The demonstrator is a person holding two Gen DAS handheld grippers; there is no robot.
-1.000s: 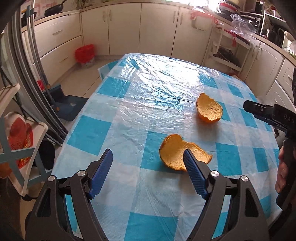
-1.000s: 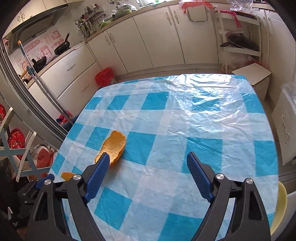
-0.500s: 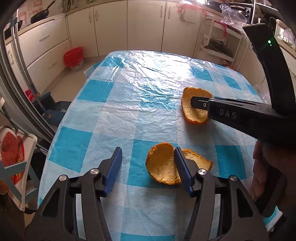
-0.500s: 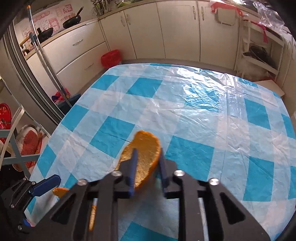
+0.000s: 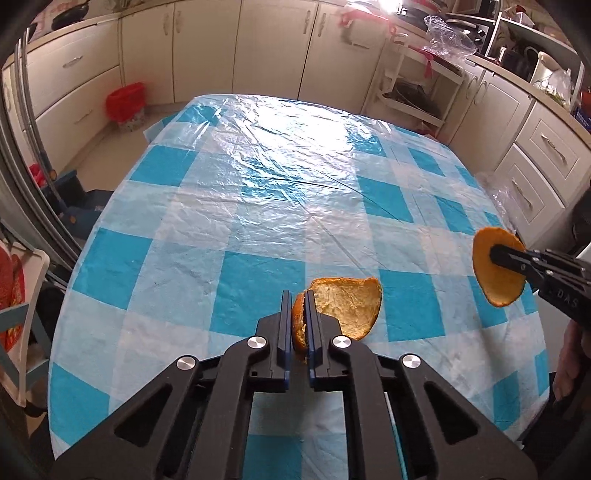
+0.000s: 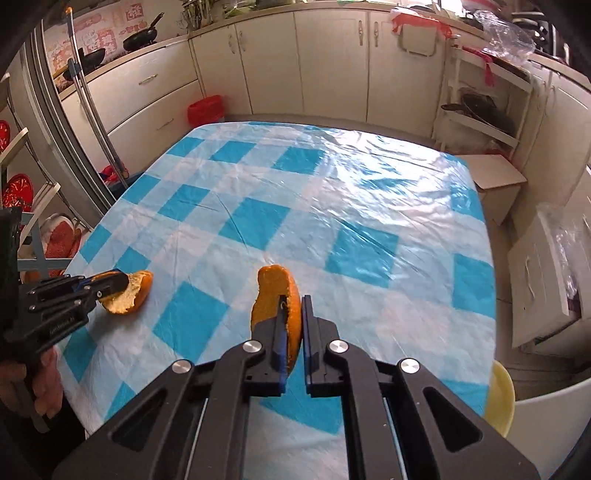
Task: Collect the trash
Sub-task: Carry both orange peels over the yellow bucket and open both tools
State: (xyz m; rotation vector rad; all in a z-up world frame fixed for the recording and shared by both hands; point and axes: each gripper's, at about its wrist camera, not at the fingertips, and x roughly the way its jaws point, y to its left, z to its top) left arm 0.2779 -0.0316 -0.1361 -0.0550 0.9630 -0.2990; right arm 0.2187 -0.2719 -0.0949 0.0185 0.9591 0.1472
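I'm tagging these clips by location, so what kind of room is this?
Most likely a home kitchen: cream cabinets line the walls, frying pans sit on the counter, and a table under a blue checked plastic cloth fills the middle.

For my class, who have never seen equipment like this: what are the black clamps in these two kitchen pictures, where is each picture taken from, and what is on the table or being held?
No robot here: a person holds a hand-operated two-finger tool in each hand, with a wide-angle camera on each looking along its fingers. One picture comes from the left tool, the other from the right tool; each also shows the other at its edge. Below is a table with a blue checked cloth under clear plastic. The trash is two pieces of orange peel. The left tool is shut on the broken peel, whose lower edge seems to rest on the cloth. The right tool is shut on the rounder peel and holds it clear of the table. A red bin stands on the floor beyond.
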